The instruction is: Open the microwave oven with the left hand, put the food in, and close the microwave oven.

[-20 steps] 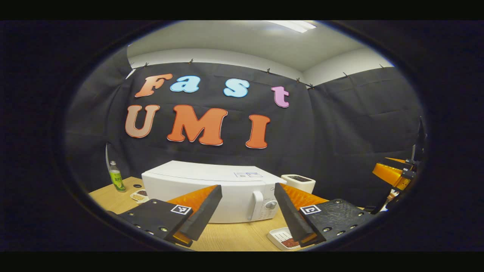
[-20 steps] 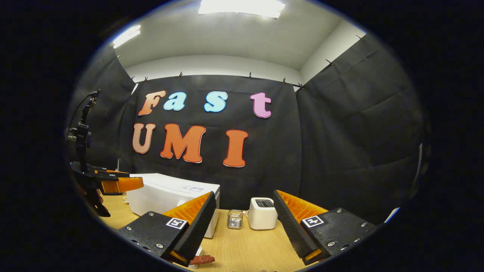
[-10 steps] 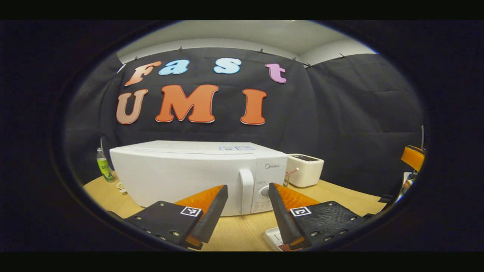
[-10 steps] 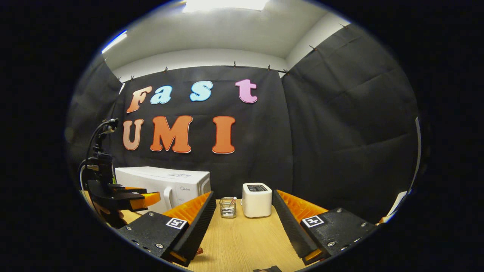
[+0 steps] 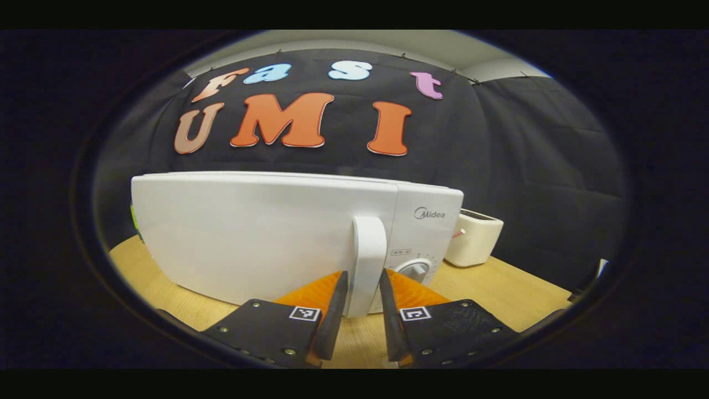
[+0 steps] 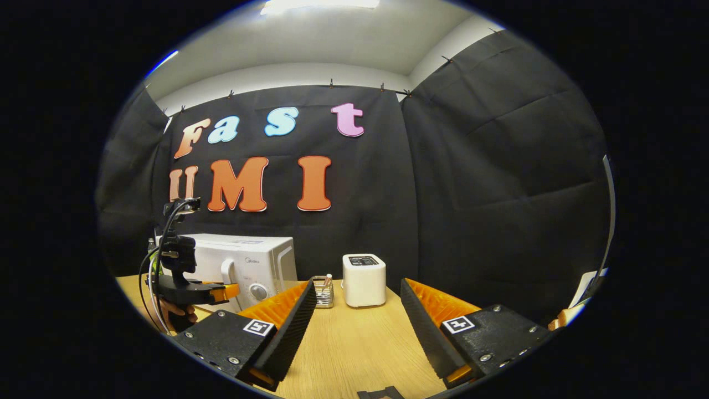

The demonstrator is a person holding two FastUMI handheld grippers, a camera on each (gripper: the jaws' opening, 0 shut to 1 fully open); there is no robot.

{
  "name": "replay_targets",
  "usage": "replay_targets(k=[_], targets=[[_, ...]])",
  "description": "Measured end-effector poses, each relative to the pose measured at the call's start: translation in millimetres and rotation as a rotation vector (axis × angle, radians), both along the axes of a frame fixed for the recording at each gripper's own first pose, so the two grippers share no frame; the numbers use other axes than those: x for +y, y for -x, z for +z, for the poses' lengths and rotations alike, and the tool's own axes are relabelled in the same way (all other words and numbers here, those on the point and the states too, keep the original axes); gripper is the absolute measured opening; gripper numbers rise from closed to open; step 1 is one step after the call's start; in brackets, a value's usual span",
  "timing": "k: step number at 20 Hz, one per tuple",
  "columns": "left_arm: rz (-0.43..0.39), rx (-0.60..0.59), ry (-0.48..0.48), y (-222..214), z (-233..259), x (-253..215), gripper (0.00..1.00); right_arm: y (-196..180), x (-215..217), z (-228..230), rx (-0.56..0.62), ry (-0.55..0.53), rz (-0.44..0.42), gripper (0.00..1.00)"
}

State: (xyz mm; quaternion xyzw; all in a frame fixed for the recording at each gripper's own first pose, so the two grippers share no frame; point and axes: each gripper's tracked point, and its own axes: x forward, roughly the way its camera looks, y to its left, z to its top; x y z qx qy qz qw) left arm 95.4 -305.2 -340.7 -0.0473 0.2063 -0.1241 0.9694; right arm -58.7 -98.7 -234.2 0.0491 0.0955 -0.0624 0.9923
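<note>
Shut microwave point(image 5: 266, 238); left gripper point(image 5: 363, 302) straddles its door handle point(image 5: 368, 260)

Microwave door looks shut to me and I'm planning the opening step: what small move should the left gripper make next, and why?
Probably close the fingers on the door handle. The left gripper is open, with one finger on each side of the handle's lower end, and the microwave door sits flush and shut. A firm grip should come before any pull.

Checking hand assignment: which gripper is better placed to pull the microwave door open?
Left. The left gripper straddles the white microwave oven's vertical door handle, fingers either side. The right gripper hangs open over bare wooden table, away from it.
</note>
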Motion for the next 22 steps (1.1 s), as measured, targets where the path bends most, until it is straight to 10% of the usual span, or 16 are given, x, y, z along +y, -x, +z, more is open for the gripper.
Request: replay_targets(k=[22], targets=[[0.009, -0.122, -0.050, 30.1, 10.1, 3.5, 0.09, 3.5, -1.6, -42.4, 0.076, -0.092, -0.010, 0.95]])
